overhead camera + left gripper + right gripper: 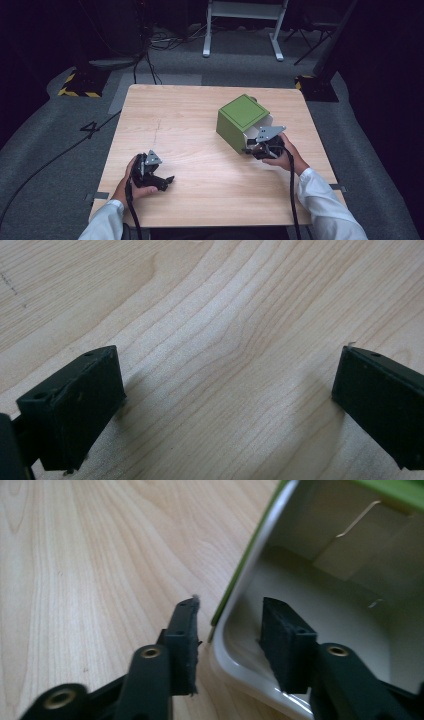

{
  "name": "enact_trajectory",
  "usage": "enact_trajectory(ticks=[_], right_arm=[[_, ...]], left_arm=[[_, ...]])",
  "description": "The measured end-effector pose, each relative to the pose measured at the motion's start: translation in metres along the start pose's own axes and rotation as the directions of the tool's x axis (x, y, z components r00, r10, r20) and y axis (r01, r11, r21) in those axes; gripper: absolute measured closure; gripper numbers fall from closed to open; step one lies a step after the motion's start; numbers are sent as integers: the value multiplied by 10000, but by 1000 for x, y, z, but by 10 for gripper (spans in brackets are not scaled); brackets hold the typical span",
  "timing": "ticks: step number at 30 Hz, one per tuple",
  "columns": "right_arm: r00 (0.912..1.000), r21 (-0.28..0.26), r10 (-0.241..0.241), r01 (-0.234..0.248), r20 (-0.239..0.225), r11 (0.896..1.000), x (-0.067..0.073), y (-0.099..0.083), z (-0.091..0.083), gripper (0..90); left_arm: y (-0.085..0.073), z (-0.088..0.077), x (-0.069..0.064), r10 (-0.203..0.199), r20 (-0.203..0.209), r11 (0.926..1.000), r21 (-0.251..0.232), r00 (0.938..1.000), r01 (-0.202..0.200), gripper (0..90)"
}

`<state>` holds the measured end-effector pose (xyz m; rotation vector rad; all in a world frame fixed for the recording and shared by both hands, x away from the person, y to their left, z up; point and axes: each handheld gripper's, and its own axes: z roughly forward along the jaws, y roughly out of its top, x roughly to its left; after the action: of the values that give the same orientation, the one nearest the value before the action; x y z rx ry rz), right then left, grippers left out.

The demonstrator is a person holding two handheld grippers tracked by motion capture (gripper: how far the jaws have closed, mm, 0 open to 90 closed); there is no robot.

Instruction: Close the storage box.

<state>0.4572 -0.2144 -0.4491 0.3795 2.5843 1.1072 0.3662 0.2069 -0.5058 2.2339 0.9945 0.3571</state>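
Right gripper (pixel 227 630): at the open mouth of the green box (pixel 240 120), jaws straddling its pale rim, one jaw outside the green wall, the other inside the cavity; a gap shows on both sides of the wall, so parted and not yet clamped
Left gripper (pixel 227 405): jaws spread wide over bare wood, holding nothing (idle, resting low near the front edge of the worktop in the high view)
Green box: lies tipped on its side on the right half of the worktop (pixel 200 165), green panel up, opening turned toward the person's right hand (pixel 286 156); inside is pale and looks empty, with folded flaps at the back
Rim (pixel 235 670): rounded white lip, runs between the right jaws; contact with either pad cannot be told
Step in hand (judgement): lining up a pinch on the box wall at the opening
Next move calls for: closing the right jaws squarely on the wall, deep enough past the lip to hold; then lifting or turning the box
Risk: thin wall may flex or slip out if pinched at the lip alone
Left gripper role: free to steady the far side if needed
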Motion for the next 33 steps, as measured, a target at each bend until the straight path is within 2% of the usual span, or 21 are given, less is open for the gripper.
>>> enact_trajectory(ticks=[2, 3, 5, 7, 9, 10, 11, 14, 15, 23, 25, 33], right_arm=[[9995, -161, 323, -323, 54, 9993, -2, 1, -7, 515], [9995, -161, 323, -323, 54, 9993, -2, 1, -7, 515], [9994, -88, 343, -343, 80, 9994, 0, 2, -15, 440], [9994, -47, 332, -332, 119, 9994, 1, 3, -17, 422], [9985, -122, 450, -446, 314, 9989, 3, 4, -25, 355], [9985, -122, 450, -446, 314, 9989, 3, 4, -25, 355], [9975, -55, 521, -519, 481, 9986, 4, 4, -30, 297], [9975, 70, 507, -511, 483, 9987, 6, 4, -34, 262], [9962, 172, 510, -523, 703, 9985, 8, 4, -38, 229], [9911, 284, 550, -589, 1212, 9979, 15, -7, -57, 204], [9859, 526, 573, -663, 1573, 9964, 16, -13, -62, 198], [9792, 751, 830, -983, 1852, 9923, 18, -32, -72, 198]], left_arm=[[0, 0, 0, 1, 0, 10000, 1, 10000, -1, 4], [0, 0, 0, 1, 0, 10000, 1, 10000, -1, 4], [0, 0, 0, 0, 1, 10000, 2, 10000, 0, 4], [0, 0, 0, 2, 0, 10000, 3, 10000, -2, 4], [0, 0, 0, 0, -1, 10000, 0, 10000, 0, 4], [0, 0, 0, 0, -1, 10000, 0, 10000, 0, 4], [0, 0, 0, -1, -1, 10000, 1, 10000, 1, 4], [0, 0, 0, 1, 0, 10000, 2, 10000, -1, 4], [0, 0, 0, 1, -2, 10000, 2, 10000, -1, 5], [0, 0, 0, -2, -3, 10000, -2, 10000, 2, 5], [0, 0, 0, -1, -3, 10000, -1, 10000, 1, 5], [0, 0, 0, 2, -2, 10000, 2, 10000, -2, 4]])
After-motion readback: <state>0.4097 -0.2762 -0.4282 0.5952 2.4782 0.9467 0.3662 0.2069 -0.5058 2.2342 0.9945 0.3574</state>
